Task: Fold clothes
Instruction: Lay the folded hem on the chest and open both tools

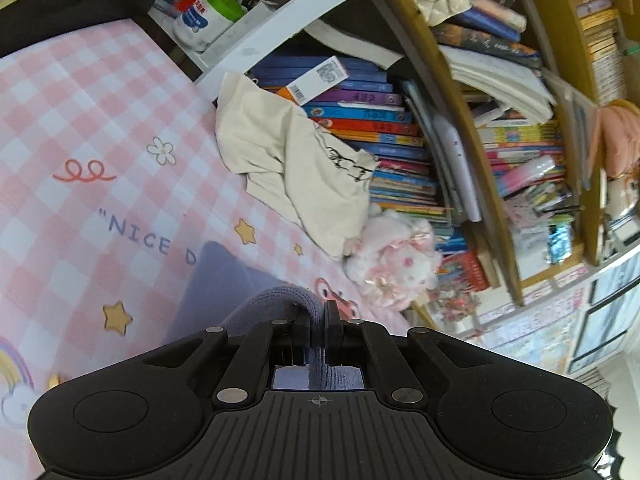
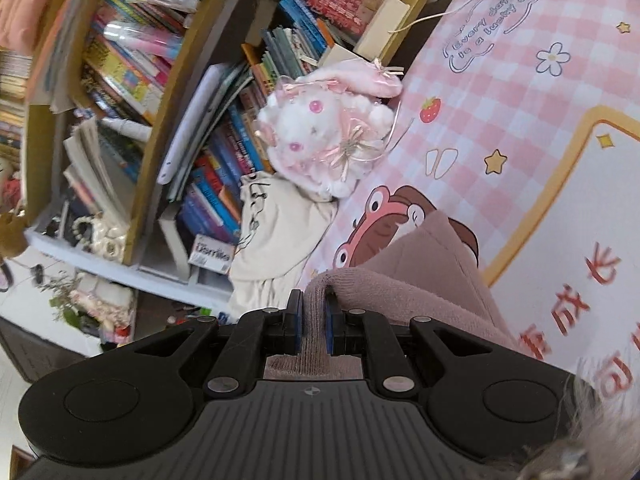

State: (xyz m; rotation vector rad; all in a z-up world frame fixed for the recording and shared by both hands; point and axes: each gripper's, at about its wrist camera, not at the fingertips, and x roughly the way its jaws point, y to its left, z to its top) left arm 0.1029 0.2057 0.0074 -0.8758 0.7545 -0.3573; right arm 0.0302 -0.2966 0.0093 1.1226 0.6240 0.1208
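My left gripper [image 1: 317, 312] is shut on the ribbed edge of a knit garment [image 1: 224, 280] that looks purple-grey in the left wrist view and hangs over the pink checked mat [image 1: 100, 120]. My right gripper [image 2: 314, 304] is shut on the ribbed edge of the same kind of knit garment [image 2: 424, 276], which looks dusty pink in the right wrist view and drapes down to the right over the mat [image 2: 500, 92]. A crumpled cream garment [image 1: 296, 164] lies against the bookshelf; it also shows in the right wrist view [image 2: 276, 232].
A pink and white plush toy [image 1: 394, 256] sits at the mat's edge beside the cream garment; it also shows in the right wrist view [image 2: 332, 136]. A packed bookshelf [image 1: 500, 140] stands behind. A box of pens and bottles [image 1: 216, 4] sits at the far end.
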